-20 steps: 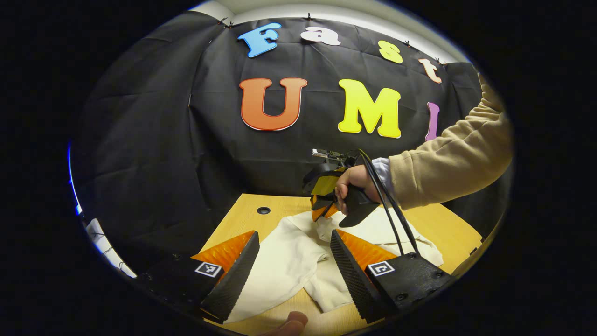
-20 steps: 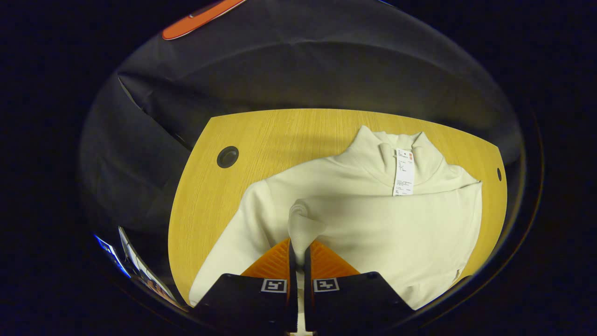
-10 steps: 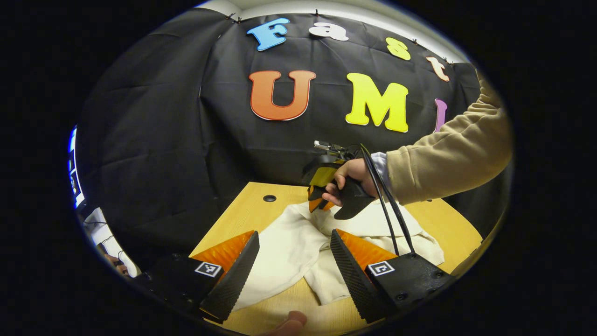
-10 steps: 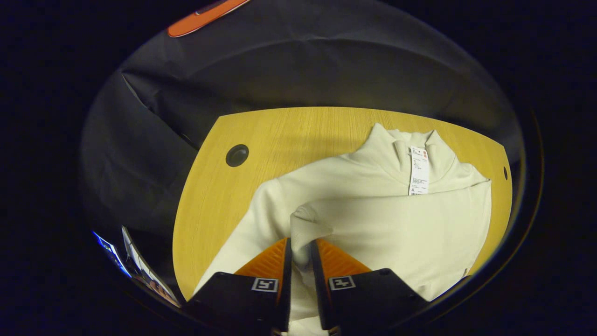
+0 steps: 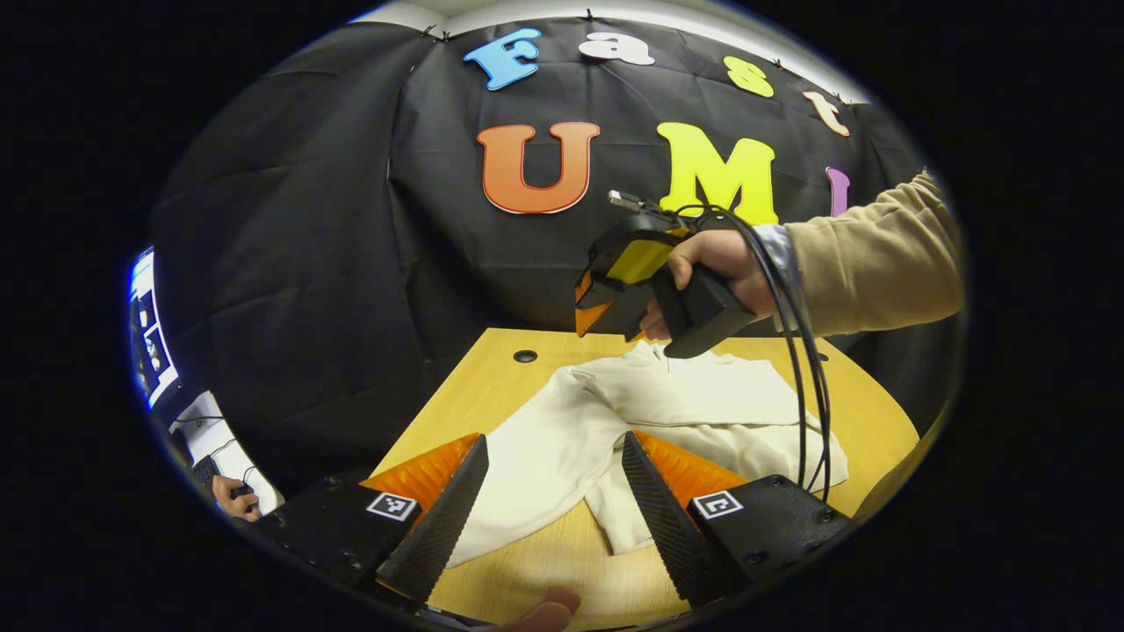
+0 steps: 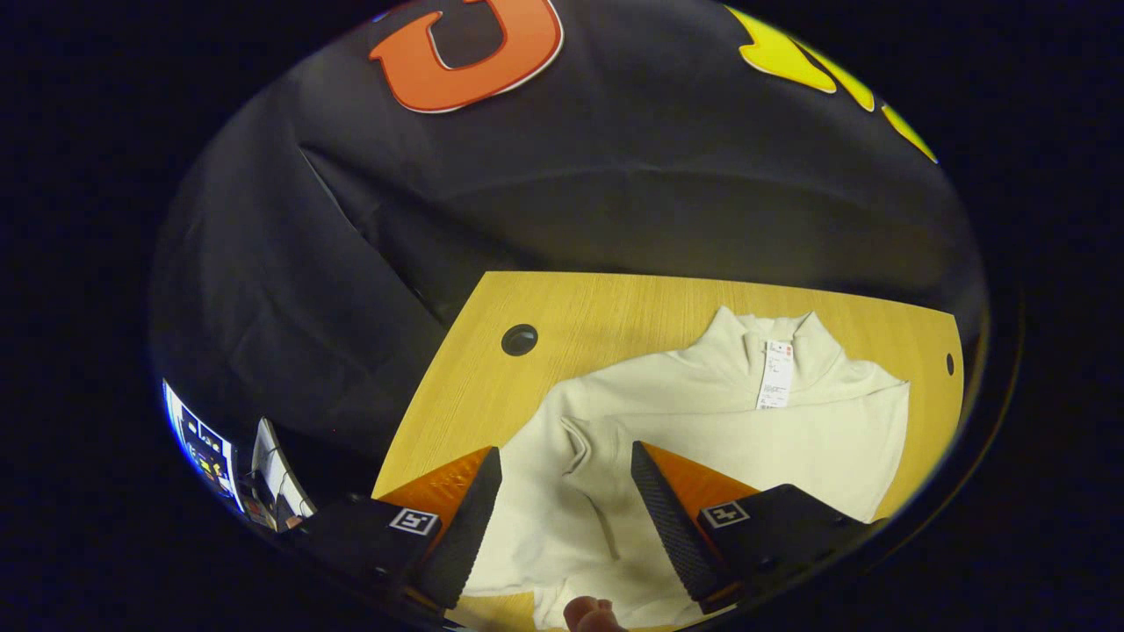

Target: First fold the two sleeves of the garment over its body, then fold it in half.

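A cream long-sleeved garment [image 6: 746, 439] lies flat on the wooden table [image 6: 597, 307], collar and white label [image 6: 774, 373] toward the far side. One sleeve lies folded across the body, its cuff [image 6: 580, 436] just ahead of my right gripper [image 6: 564, 453], which hovers open above it and holds nothing. In the left gripper view the garment [image 5: 544, 439] spreads beyond my left gripper [image 5: 553, 443], also open and holding nothing, low over the near left part. Farther off, a hand in a tan sleeve holds the right gripper [image 5: 587, 303] well above the cloth.
The table has a round cable hole [image 6: 520, 339] at the far left and a smaller hole [image 6: 949, 363] at the right edge. A black cable [image 5: 803, 395] hangs from the right gripper over the garment. The black cloth wall stands close behind. Screens [image 5: 145, 316] glow at far left.
My right gripper opened, let go of the sleeve cuff and rose away from the garment. The cuff now rests on the body. My left gripper stayed open and barely moved.
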The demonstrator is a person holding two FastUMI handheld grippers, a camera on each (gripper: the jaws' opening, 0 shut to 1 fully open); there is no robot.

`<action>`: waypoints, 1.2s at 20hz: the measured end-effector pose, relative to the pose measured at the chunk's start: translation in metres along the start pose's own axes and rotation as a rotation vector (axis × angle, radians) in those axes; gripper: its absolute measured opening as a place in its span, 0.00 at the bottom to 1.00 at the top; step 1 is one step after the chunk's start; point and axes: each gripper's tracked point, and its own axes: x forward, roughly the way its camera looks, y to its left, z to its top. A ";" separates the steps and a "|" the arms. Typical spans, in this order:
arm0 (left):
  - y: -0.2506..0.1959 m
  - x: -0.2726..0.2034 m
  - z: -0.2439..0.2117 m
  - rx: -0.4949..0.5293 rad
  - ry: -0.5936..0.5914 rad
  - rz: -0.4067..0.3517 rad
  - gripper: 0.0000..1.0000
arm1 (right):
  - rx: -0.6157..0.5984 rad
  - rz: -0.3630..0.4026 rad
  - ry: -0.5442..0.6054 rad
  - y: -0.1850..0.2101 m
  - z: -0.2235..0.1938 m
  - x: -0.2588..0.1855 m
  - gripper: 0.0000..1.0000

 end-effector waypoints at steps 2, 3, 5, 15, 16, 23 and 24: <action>0.002 -0.004 -0.003 -0.004 0.007 0.026 0.98 | -0.028 -0.020 -0.038 -0.017 0.007 -0.022 0.94; 0.005 -0.006 -0.005 -0.004 0.008 0.042 0.98 | -0.038 -0.029 -0.069 -0.026 0.014 -0.036 0.94; 0.013 -0.010 -0.009 -0.006 0.008 0.076 0.98 | -0.043 -0.040 -0.143 -0.043 0.029 -0.070 0.96; 0.098 -0.003 -0.060 -0.140 0.156 0.325 0.98 | -0.086 -0.128 -0.481 -0.145 0.065 -0.259 0.96; 0.105 -0.003 -0.066 -0.157 0.172 0.344 0.98 | -0.090 -0.147 -0.515 -0.157 0.067 -0.278 0.96; 0.136 0.005 -0.130 -0.262 0.364 0.455 0.98 | -0.129 -0.248 -0.732 -0.204 0.062 -0.386 0.96; 0.140 0.004 -0.140 -0.283 0.397 0.476 0.98 | -0.143 -0.253 -0.752 -0.206 0.057 -0.399 0.96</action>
